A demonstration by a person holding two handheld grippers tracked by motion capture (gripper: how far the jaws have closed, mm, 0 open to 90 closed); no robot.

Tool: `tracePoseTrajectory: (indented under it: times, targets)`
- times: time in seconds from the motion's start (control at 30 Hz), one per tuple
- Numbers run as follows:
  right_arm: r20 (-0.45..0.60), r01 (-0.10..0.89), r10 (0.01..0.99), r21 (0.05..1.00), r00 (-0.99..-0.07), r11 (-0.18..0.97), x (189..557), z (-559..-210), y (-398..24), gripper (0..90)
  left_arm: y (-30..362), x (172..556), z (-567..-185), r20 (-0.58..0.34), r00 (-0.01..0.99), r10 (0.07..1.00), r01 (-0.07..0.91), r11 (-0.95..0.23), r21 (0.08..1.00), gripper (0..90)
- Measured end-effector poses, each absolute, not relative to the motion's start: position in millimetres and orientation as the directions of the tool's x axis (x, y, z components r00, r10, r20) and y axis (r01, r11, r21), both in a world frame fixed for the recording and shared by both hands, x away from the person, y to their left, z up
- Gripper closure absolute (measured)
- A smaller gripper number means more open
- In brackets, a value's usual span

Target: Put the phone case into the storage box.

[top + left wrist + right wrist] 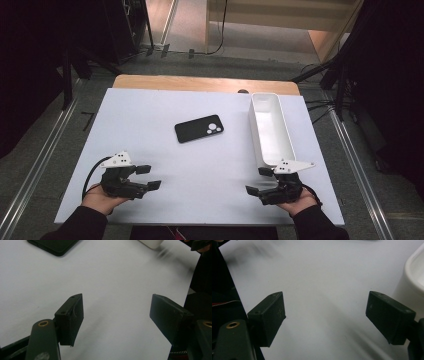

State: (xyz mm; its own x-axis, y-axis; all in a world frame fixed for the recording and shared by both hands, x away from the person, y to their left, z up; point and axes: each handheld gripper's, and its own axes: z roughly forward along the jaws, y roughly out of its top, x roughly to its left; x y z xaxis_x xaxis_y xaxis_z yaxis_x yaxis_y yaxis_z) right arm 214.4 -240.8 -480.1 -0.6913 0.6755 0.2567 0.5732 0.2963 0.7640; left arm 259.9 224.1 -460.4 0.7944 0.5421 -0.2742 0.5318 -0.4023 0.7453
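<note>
Phone (199,128) — black, camera side up (flat on white table (150,115)); both tongs released.

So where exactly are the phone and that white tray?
black phone (199,128), high view, middle of its back.
white tray (288,135), high view, its right wall.

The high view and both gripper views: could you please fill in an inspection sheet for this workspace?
Surface: white board on a wooden table, bare between the things.
Job's things: black phone lying camera side up mid-board; long white bin along the right edge, looks empty.
Clutter: nothing seen.
Grippers: left tongs and right tongs both open, nothing between the jaws, held low at the near edge.
Cables: black cable loops from the left tongs; more cables on the floor at right.
Surroundings: dark drapes, metal floor rails.
</note>
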Motion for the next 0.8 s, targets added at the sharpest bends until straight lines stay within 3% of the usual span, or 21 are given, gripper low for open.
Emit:
tracePoseTrajectory:
  times: [0.8]
  targets:
    - [0.265,0.580,0.682,0.763,-0.682,0.285,215.5,-479.6,-240.5,14.4,227.7,261.0,-458.2,-0.286,0.787,0.547,0.543,-0.393,0.742,26.9]
